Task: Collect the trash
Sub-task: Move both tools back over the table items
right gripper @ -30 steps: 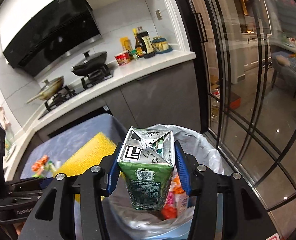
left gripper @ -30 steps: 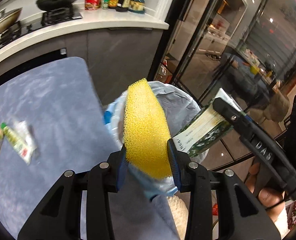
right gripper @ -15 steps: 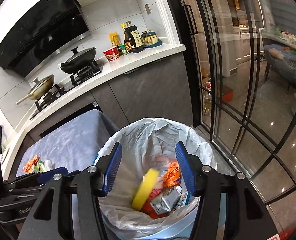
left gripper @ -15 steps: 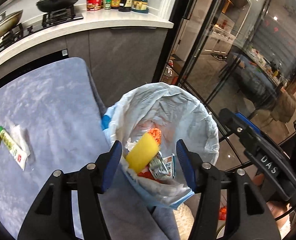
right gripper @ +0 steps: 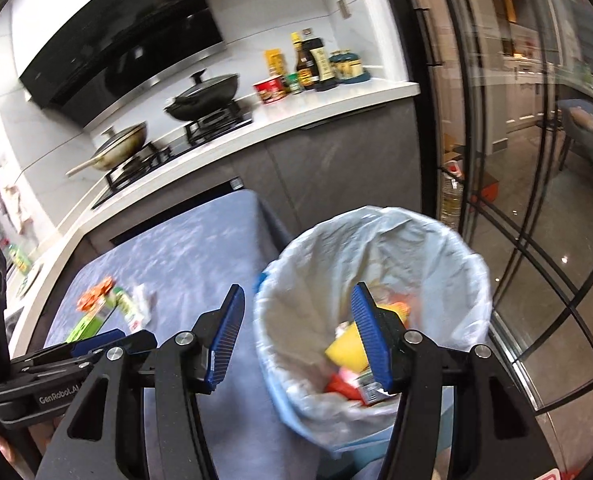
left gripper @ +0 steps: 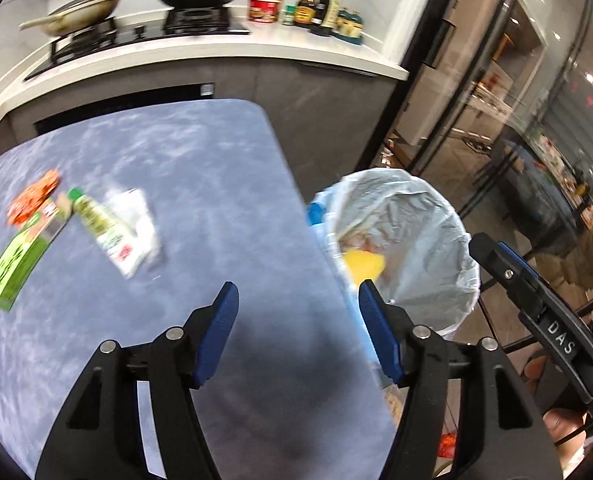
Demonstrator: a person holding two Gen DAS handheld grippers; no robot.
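The left gripper (left gripper: 298, 304) points steeply downward, its blue-padded jaws opening with nothing between them. The right gripper (right gripper: 294, 306) tilts down less sharply — jaws apart, nothing gripped. In each wrist view the other gripper shows at the frame's edge — side by side.

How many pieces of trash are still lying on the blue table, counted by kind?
Orange wrapper: 1
Green box: 1
Green tube: 1
Clear plastic wrapper: 1
Total: 4, as far as the blur lets me tell them apart.
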